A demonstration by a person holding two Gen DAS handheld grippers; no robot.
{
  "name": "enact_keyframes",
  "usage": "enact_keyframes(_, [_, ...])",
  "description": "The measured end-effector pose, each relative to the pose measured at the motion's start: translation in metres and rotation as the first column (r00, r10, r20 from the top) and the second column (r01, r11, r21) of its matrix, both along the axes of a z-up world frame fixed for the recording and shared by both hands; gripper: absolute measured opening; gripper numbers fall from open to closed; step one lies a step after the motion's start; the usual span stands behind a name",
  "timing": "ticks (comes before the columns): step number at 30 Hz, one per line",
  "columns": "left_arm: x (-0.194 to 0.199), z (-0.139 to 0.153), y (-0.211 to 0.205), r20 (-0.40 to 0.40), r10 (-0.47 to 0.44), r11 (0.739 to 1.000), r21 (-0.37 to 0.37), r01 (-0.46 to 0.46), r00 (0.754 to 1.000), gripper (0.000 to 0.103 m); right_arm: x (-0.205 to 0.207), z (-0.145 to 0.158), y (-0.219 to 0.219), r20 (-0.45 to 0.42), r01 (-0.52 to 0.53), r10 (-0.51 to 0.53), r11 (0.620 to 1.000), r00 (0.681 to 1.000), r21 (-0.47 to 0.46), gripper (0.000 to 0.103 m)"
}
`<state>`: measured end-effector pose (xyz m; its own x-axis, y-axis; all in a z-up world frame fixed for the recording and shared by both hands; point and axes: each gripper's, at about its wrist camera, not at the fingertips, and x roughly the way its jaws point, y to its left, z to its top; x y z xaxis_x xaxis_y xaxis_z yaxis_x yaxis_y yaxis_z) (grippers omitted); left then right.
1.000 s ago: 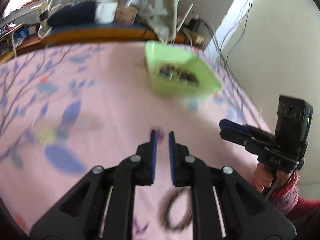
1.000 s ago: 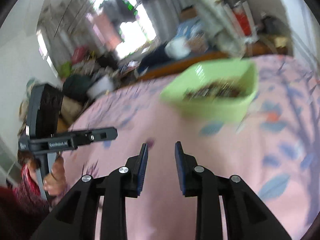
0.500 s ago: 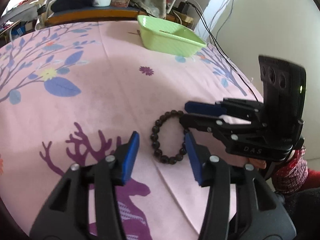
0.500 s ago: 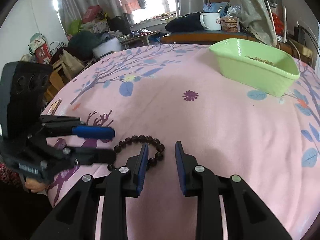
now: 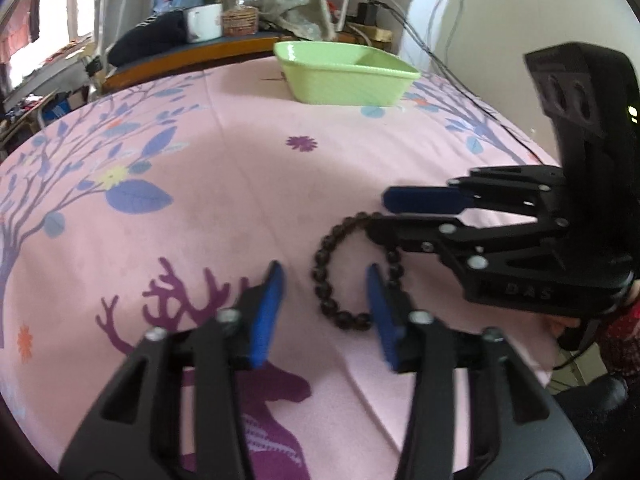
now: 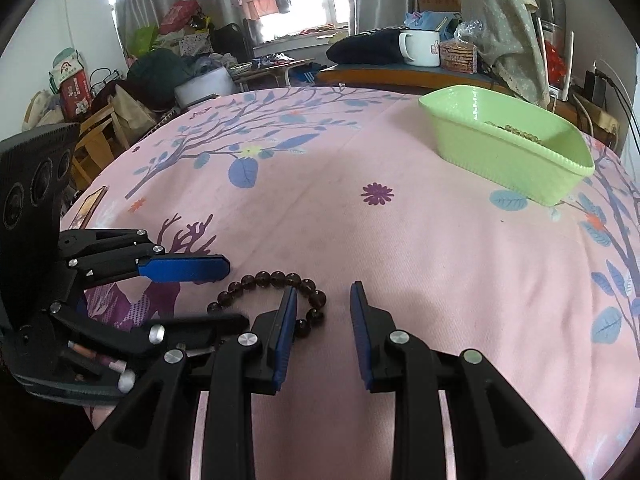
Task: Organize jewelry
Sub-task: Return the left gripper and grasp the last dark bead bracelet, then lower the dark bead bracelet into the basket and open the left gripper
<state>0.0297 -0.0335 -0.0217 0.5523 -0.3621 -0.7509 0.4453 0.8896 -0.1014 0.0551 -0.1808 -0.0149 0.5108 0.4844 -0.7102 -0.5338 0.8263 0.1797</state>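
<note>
A dark bead bracelet lies flat on the pink printed cloth in the lower middle of the left wrist view, with both tools closing in on it and neither holding anything. The left gripper has its jaws spread wide: its right finger sits at the ring's right edge, its left finger on bare cloth just beside the ring. The right gripper, jaws likewise apart, reaches in from the right of that frame, and in its own view its left finger lies over the near right part of the loop. Two tools crowding one small ring looks awkward, so I judge the step is best done by one of them: lower a finger inside the loop and one outside, pinch a short run of beads squarely, and lift straight up so the strand hangs free, while the other backs away. The green tray, well apart at the upper right of the right wrist view, seems the likely destination, since a pale beaded strand already shows over its rim. Hard to make out: whether any fingertip actually touches the beads, as fingers cover parts of the ring in both views; the tray's contents in the left wrist view, where only its wall shows; and the left gripper's blurred fingers
</note>
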Motion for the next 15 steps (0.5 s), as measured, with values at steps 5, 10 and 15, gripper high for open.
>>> enact_keyframes(5, [0.007, -0.001, 0.012, -0.060, 0.003, 0.995, -0.097, -0.009, 0.998, 0.008, -0.004, 0.000, 0.008, 0.004, -0.036, 0.036, 0.999, 0.999, -0.010, 0.000])
enact_keyframes(10, [0.017, 0.001, 0.021, -0.128, -0.010, 0.983, -0.184, -0.014, 0.992, 0.008, -0.002, 0.008, 0.002, 0.027, -0.022, 0.021, 0.999, 0.999, 0.038, 0.000])
enact_keyframes(15, [0.033, 0.020, 0.020, -0.118, -0.016, 0.974, -0.227, -0.011, 0.993, 0.008, 0.010, 0.020, -0.010, 0.044, -0.007, 0.003, 0.996, 0.999, 0.094, 0.000])
